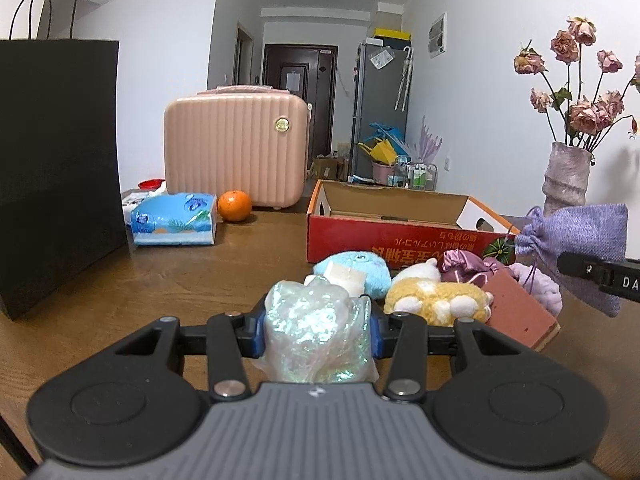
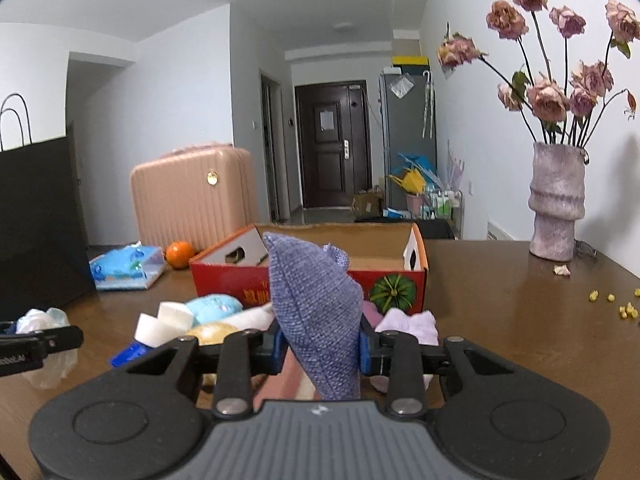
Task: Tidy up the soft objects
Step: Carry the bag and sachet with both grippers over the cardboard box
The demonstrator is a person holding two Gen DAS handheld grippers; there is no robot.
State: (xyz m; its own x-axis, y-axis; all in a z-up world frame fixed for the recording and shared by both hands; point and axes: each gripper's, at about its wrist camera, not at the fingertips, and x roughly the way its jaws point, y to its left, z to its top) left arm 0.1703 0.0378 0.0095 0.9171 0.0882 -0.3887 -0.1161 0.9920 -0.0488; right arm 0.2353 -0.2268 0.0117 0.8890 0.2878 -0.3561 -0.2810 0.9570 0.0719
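Left gripper (image 1: 318,330): matte black linkage arms fanning out from a grey ribbed housing at the rear, with blue pads (image 1: 374,334) on the inner faces of the fingers.
Pivots: round silver screws where the black arms meet the housing, smaller dark screws nearer the tips.
Side discs: a wide black round cap on either side of the housing, each with a raised circle.
Marking: a small white emblem at the centre of the grey housing's front edge.
Right gripper (image 2: 320,346): same build, black arms, grey ribbed housing, blue pads (image 2: 365,350), silver screws; white letters on its black side.
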